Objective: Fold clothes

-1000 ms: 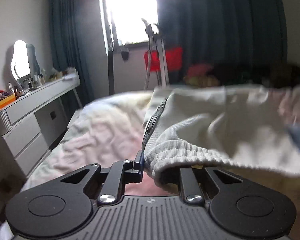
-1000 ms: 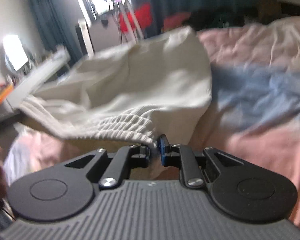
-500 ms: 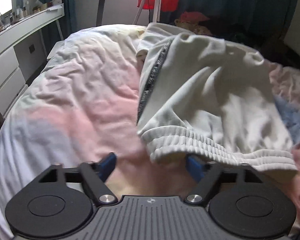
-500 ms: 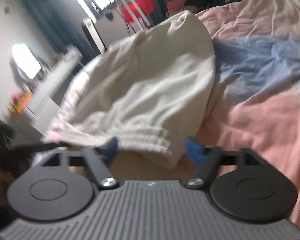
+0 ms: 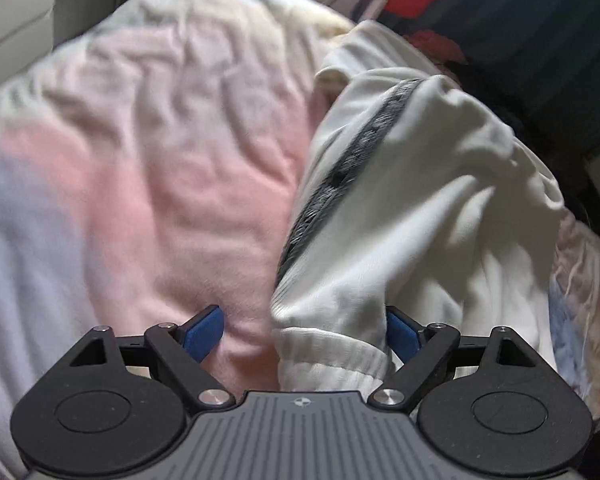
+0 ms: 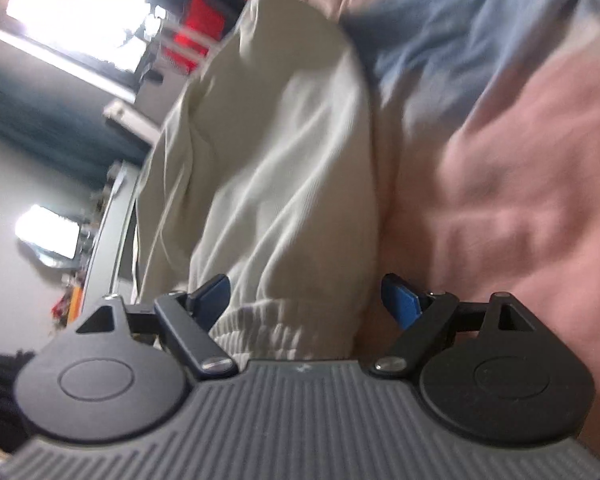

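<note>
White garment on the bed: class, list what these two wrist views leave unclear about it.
- White garment: its far end is cut off by the frame edge, left wrist view.
- Ribbed hem: its near edge is hidden behind the right claw body.
- What kind of garment it is: motion blur, both views.

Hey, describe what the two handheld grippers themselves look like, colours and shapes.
The left gripper and right gripper look alike: a grey ribbed body, two round black housings with disc insets, black linkage arms on silver pivot screws, and blue finger pads. A small round mark sits at the body's front edge. No cables, hands or sleeves show.
</note>
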Motion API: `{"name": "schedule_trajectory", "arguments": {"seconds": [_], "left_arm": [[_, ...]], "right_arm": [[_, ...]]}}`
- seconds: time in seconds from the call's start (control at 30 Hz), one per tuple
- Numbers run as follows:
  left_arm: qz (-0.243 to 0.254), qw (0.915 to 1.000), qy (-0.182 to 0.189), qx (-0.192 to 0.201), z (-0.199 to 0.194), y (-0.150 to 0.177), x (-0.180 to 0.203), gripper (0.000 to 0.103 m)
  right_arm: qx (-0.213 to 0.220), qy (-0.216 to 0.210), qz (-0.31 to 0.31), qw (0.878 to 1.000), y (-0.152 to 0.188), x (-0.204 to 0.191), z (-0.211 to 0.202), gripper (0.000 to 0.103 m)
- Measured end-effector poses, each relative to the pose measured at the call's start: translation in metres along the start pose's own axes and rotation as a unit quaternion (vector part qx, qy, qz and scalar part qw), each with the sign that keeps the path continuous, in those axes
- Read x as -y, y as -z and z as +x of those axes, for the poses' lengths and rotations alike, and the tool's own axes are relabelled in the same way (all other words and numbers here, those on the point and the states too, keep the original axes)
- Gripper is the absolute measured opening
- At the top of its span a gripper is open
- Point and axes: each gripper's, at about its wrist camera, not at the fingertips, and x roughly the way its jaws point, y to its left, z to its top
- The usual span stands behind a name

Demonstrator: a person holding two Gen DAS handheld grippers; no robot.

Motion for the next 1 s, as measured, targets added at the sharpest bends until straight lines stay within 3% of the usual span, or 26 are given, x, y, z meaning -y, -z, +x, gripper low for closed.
{"name": "schedule_trajectory", "arguments": {"seconds": [0.07,0.1,0.13,0.17,0.2,0.23,0.4,0.57,0.67,0.7,0.77,1.0], "left_arm": [[-0.021,0.9997,0.007,0.004,0.003,0.004,-0.007,0.086],[-0.025,0.9996,0.016,0.002,0.003,0.003,-0.007,0.084],[-0.028,0.9993,0.024,0.0,0.003,0.003,-0.007,0.076],[-0.031,0.999,0.032,-0.002,0.003,0.003,-0.007,0.069],[-0.034,0.9986,0.041,-0.004,0.003,0.003,-0.008,0.053],[-0.038,0.9981,0.049,-0.006,0.002,0.003,-0.008,0.044],[-0.042,0.998,0.043,0.019,-0.012,0.003,-0.006,0.02],[-0.048,0.9942,0.032,0.09,-0.057,-0.023,-0.01,0.017],[-0.047,0.9903,0.001,0.131,-0.086,-0.066,-0.028,0.017],[-0.046,0.989,-0.009,0.14,-0.095,-0.081,-0.035,0.016],[-0.046,0.9859,-0.029,0.158,-0.113,-0.11,-0.048,0.016],[-0.031,0.9666,-0.135,0.216,-0.136,-0.226,-0.099,0.016]], "right_arm": [[-0.001,0.013,-0.02,1.0,0.001,-0.005,0.007,0.085],[0.0,0.019,-0.03,0.999,0.002,-0.008,0.01,0.08],[0.003,0.019,-0.036,0.999,0.002,-0.01,0.009,0.071],[0.007,0.017,-0.04,0.999,0.002,-0.011,0.007,0.052],[0.011,0.015,-0.045,0.999,0.002,-0.012,0.006,0.046],[0.013,0.01,-0.045,0.999,0.003,-0.012,0.004,0.044],[0.023,-0.027,-0.036,0.999,0.016,-0.02,-0.012,0.036],[0.02,-0.073,-0.007,0.997,0.042,-0.047,-0.023,0.034],[0.007,-0.104,0.001,0.995,0.064,-0.079,-0.014,0.032],[0.0,-0.119,0.003,0.993,0.075,-0.093,-0.007,0.027],[-0.018,-0.141,-0.003,0.99,0.095,-0.124,0.012,0.015],[-0.096,-0.199,-0.037,0.975,0.143,-0.239,0.119,0.011]]}}
